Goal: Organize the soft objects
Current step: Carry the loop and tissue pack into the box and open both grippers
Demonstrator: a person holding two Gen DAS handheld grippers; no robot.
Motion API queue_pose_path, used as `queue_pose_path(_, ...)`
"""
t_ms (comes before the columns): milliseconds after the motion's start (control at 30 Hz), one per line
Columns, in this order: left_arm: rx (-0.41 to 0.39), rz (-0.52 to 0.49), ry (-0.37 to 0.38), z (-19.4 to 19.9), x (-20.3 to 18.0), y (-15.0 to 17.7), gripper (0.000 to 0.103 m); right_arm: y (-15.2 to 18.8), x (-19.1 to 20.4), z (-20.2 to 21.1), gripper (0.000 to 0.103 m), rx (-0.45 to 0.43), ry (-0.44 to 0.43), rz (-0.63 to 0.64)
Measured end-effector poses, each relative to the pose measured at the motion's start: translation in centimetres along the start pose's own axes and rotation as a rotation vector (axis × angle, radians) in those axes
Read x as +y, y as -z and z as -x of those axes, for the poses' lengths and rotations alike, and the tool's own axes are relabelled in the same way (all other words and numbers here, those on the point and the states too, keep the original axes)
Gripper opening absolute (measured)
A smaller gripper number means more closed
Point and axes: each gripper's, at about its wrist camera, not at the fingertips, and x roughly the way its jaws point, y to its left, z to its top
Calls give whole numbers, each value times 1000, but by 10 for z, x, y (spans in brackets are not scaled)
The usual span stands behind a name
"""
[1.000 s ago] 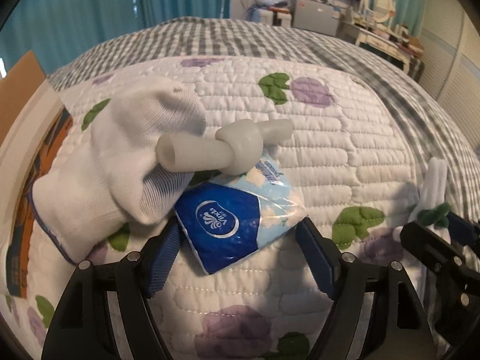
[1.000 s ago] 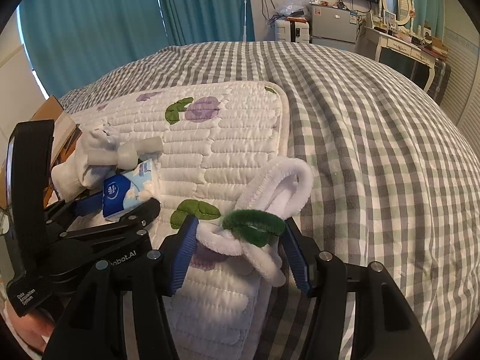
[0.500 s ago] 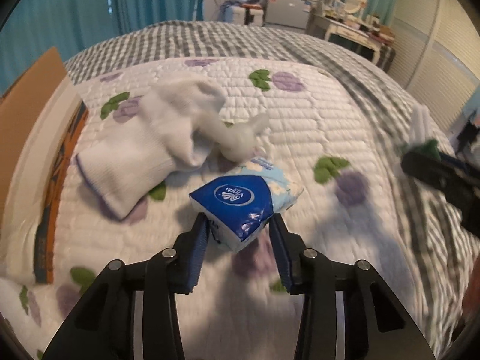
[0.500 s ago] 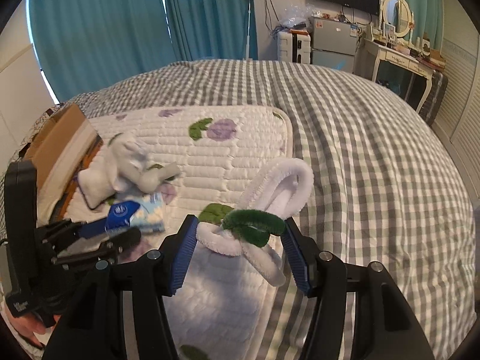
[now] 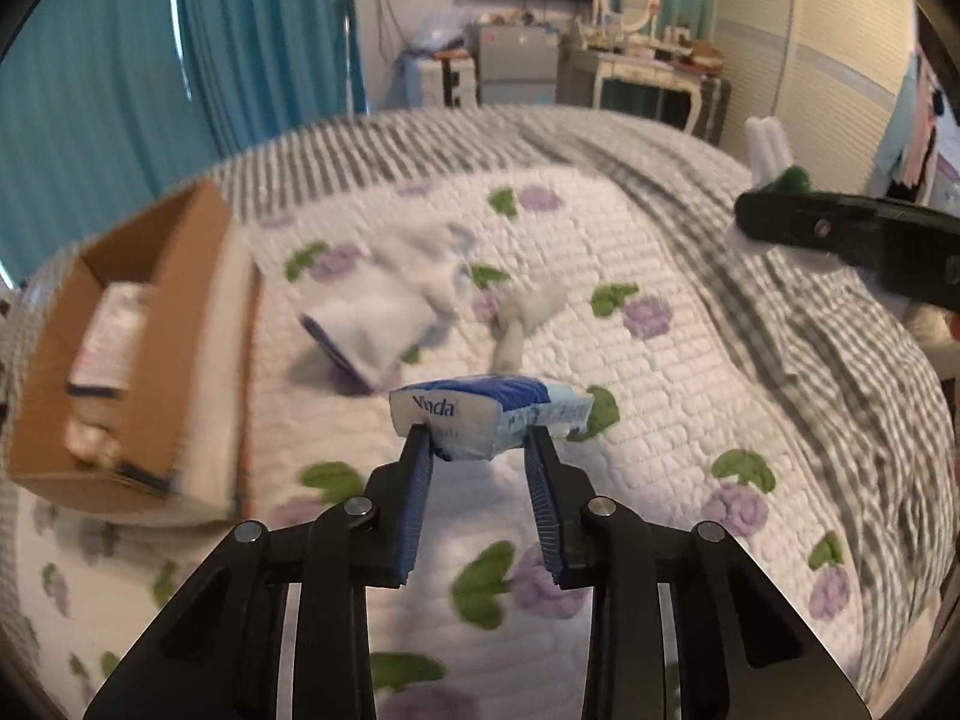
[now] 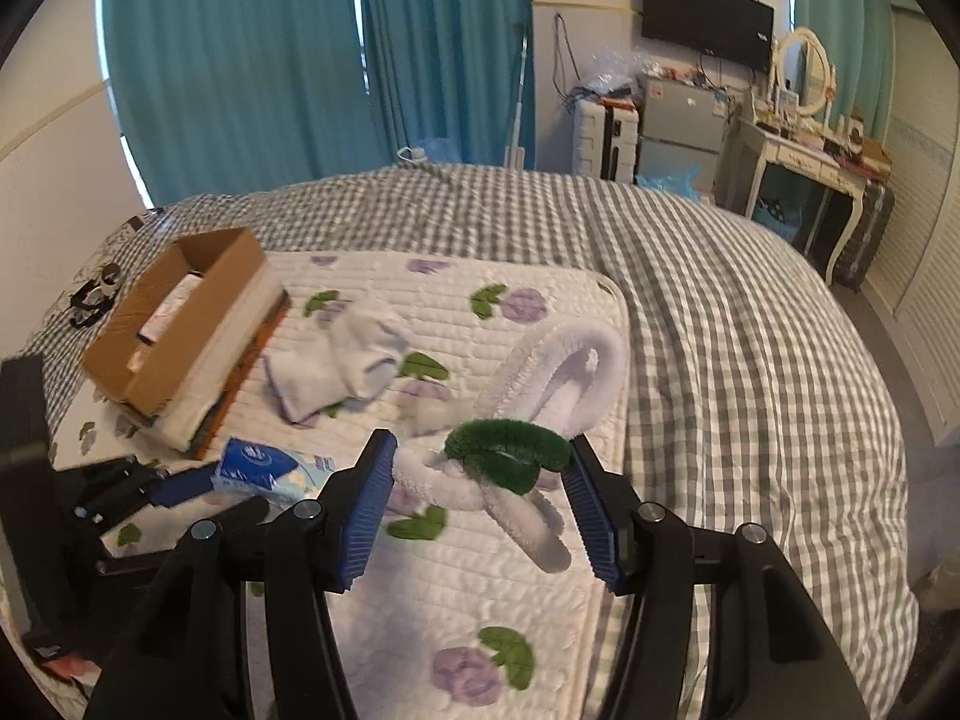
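Observation:
My left gripper (image 5: 480, 444) is shut on a blue and white tissue pack (image 5: 486, 417) and holds it above the quilted mat; the pack also shows in the right wrist view (image 6: 264, 465). My right gripper (image 6: 480, 462) is shut on a white and green fuzzy pipe-cleaner bundle (image 6: 510, 450), raised above the mat. A white sock (image 5: 384, 312) and a knotted white foam tube (image 5: 528, 312) lie on the mat beyond the pack. An open cardboard box (image 5: 114, 348) with items inside stands at the mat's left edge.
The flowered quilted mat (image 6: 498, 588) lies on a grey checked bedspread (image 6: 750, 330). Teal curtains, a dresser and a small fridge stand beyond the bed. A black object lies on the bed at the far left (image 6: 93, 297).
My left gripper closed on the tissue pack and lifted it off the mat. Both grippers rose and pulled back, and the cardboard box came into view.

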Motion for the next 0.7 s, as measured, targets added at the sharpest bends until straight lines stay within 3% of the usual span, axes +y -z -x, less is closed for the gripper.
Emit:
queue_pose_path(267,-167,25,-6,72,53,-27,31,-27,56,33,56,-58,-18,65)
queue_pose_path(400,-235,61,-36,100,98,-41,31,-49,95,33,56,-80,-58,95)
queue_pose_path(533,-230,75,-111,100,144,-46,31,-72,144,21,56,-89,-110,136)
queue_pose_path(700,-169,72,-168,71,200,-33,31,-90,211,-22,56,-56,-200,181)
